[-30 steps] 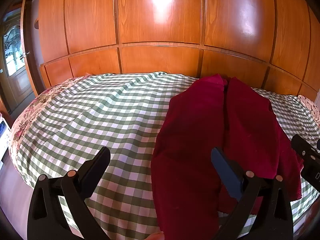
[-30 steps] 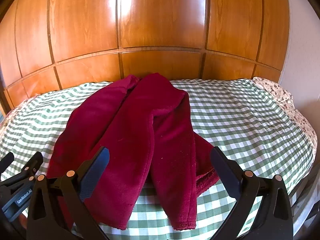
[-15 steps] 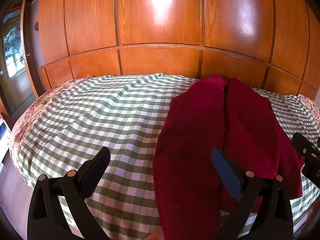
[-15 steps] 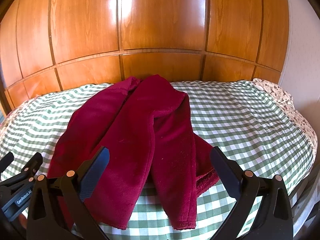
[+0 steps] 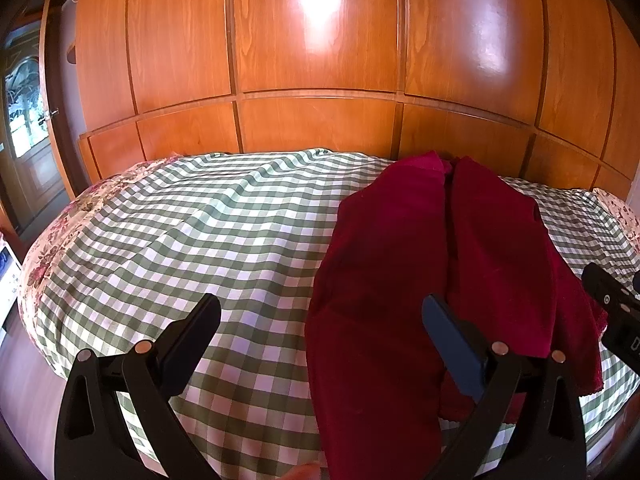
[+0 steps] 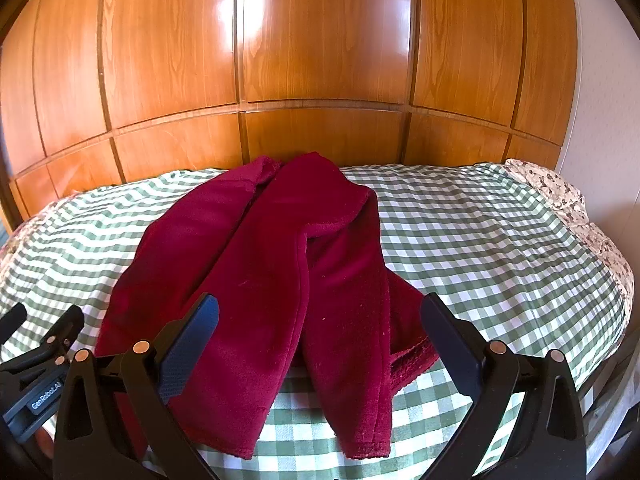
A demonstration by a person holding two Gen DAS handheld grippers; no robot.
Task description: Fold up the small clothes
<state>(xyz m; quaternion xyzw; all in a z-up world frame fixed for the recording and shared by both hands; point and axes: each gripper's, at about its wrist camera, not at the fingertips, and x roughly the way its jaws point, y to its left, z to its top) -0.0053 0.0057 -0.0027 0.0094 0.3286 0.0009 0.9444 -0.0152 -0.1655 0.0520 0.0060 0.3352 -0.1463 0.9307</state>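
A dark red fleece garment (image 6: 280,280) is spread lengthwise on the checked bed (image 6: 500,240), loosely doubled, its near hems rumpled at the bed's front edge. Both the left gripper (image 5: 320,332) and the right gripper (image 6: 320,332) are held above the near edge with jaws released and nothing grasped. For a neat fold, the near hems would best be pinched at matching corners, one by each gripper, and the thick pile smoothed flat first, since bunched layers may slip. No containers are seen.
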